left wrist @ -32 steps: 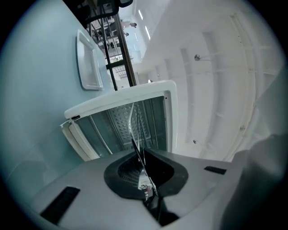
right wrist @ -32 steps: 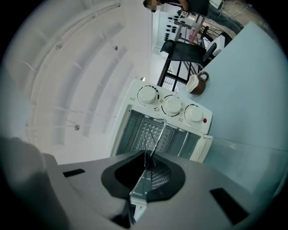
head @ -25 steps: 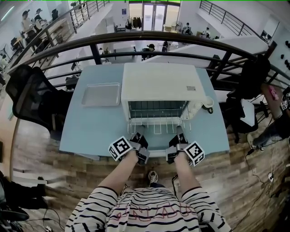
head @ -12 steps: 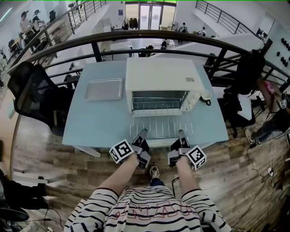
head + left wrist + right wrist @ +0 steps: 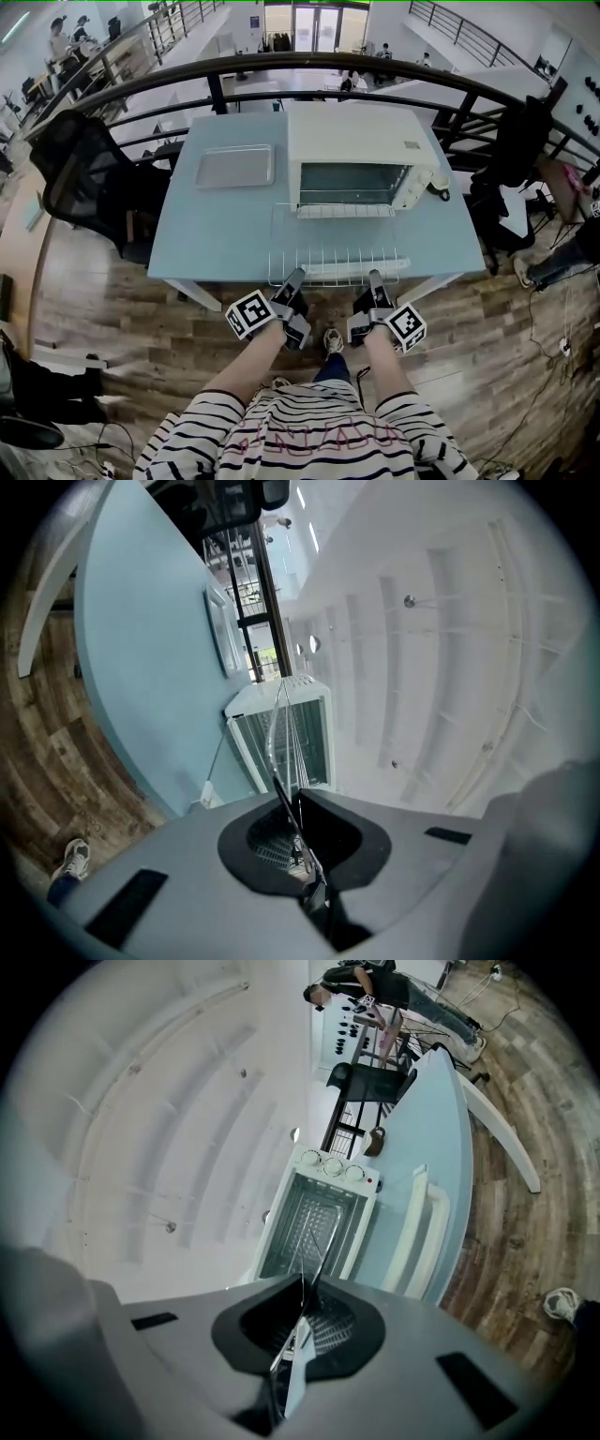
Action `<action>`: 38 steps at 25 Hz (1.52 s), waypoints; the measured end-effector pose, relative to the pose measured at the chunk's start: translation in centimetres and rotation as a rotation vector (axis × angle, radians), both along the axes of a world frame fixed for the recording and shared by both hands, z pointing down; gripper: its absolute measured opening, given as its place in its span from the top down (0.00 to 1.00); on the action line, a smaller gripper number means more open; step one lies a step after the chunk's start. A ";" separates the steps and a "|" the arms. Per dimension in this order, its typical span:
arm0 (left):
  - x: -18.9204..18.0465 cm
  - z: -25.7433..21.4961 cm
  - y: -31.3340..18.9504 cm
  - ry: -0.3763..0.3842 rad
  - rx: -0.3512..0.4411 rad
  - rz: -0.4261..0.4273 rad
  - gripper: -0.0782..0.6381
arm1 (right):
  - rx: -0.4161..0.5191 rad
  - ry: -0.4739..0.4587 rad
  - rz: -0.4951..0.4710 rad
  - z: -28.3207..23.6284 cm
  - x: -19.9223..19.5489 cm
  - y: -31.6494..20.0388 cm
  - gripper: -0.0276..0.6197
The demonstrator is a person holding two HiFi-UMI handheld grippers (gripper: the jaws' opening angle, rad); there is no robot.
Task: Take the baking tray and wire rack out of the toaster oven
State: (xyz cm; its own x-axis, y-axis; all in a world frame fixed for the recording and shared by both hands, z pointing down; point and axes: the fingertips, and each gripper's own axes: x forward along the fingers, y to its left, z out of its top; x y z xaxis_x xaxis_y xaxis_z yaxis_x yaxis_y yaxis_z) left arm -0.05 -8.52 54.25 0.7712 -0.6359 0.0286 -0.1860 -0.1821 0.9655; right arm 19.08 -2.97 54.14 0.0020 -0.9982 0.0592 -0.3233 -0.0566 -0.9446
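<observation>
Wire rack [image 5: 334, 246] slid farther from oven [image 5: 361, 150] | left gripper [image 5: 295, 277], right gripper [image 5: 375, 278] level | fingers clenched on rack

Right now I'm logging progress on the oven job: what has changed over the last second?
The wire rack has slid out of the toaster oven toward the person, its far edge now near the oven's mouth. The left gripper and right gripper drew back with it, both shut on its near edge throughout. The baking tray stayed flat on the table, left of the oven.
</observation>
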 end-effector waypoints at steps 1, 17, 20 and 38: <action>-1.2 0.2 0.3 -0.004 0.006 -0.006 0.86 | 0.001 -0.005 -0.008 0.2 -1.2 0.2 0.91; -16.7 3.1 1.8 -0.036 -0.040 -0.182 0.86 | -0.063 -0.038 -0.223 3.2 -16.2 -1.4 0.91; -19.4 4.0 1.1 -0.040 -0.054 -0.229 0.86 | -0.087 -0.039 -0.288 4.1 -18.9 -2.7 0.91; -27.8 8.1 -10.2 -0.157 -0.135 -0.290 0.86 | -0.228 -0.054 -0.447 8.6 -27.6 -14.0 0.91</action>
